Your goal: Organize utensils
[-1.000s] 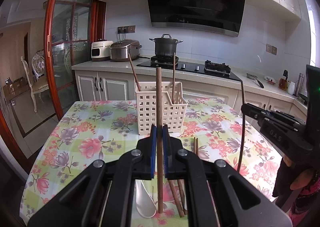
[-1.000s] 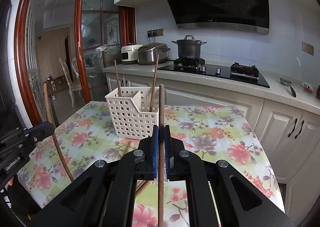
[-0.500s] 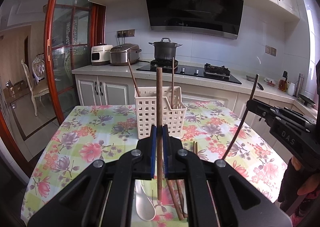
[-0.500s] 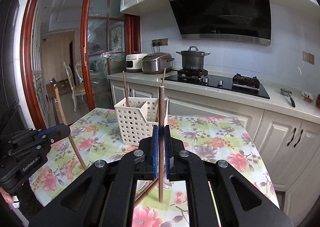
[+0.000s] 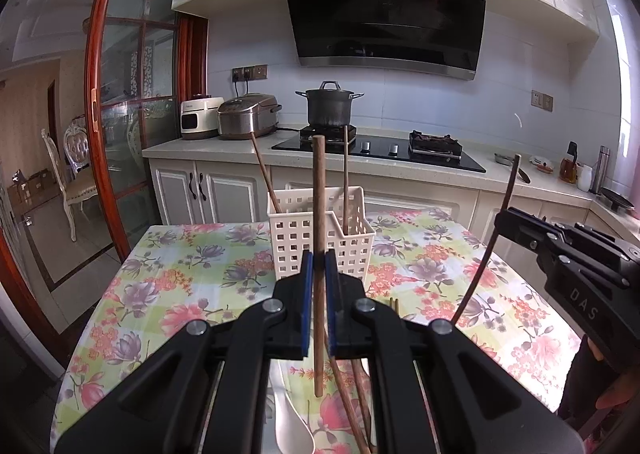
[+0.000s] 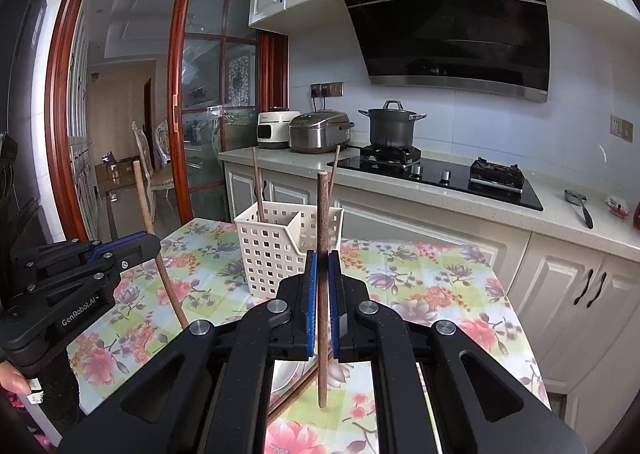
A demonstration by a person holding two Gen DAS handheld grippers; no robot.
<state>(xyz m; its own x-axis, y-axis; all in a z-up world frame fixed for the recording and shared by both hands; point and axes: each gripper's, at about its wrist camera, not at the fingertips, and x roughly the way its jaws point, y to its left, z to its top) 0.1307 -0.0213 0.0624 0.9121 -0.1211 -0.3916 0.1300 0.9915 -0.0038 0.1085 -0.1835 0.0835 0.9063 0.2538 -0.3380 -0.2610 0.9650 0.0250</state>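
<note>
- Holding one brown chopstick (image 5: 319, 238) upright, the left gripper (image 5: 316, 274) has its blue pads pressed against the stick's sides, so it is closed on it; the lower tip hangs clear above the flowered tablecloth (image 5: 192, 282).
- The right gripper (image 6: 322, 274) is clamped the same way on a second chopstick (image 6: 322, 254), also near vertical, its lower end free above the cloth.
- Compared with a second ago, both grippers have risen and both sticks now sit higher: more of the range hood and wall cupboards shows, and the white basket (image 5: 316, 238) lies lower against the grippers.
- Seen from the left camera, the right gripper's stick has tipped from hanging straight to leaning, its top end now the higher one.
- The basket stands on the far half of the table, divided into compartments, with two sticks (image 5: 345, 173) already leaning in it.
- On the cloth below the left gripper lie more chopsticks (image 5: 352, 406) and a pale spoon (image 5: 292, 434), not yet sorted.
- Judged from this, both pickups are done and the carry toward the basket is under way.
- Each stick must arrive above an open compartment before release; a long, thin stick can pivot between the pads and catch the rim.
</note>
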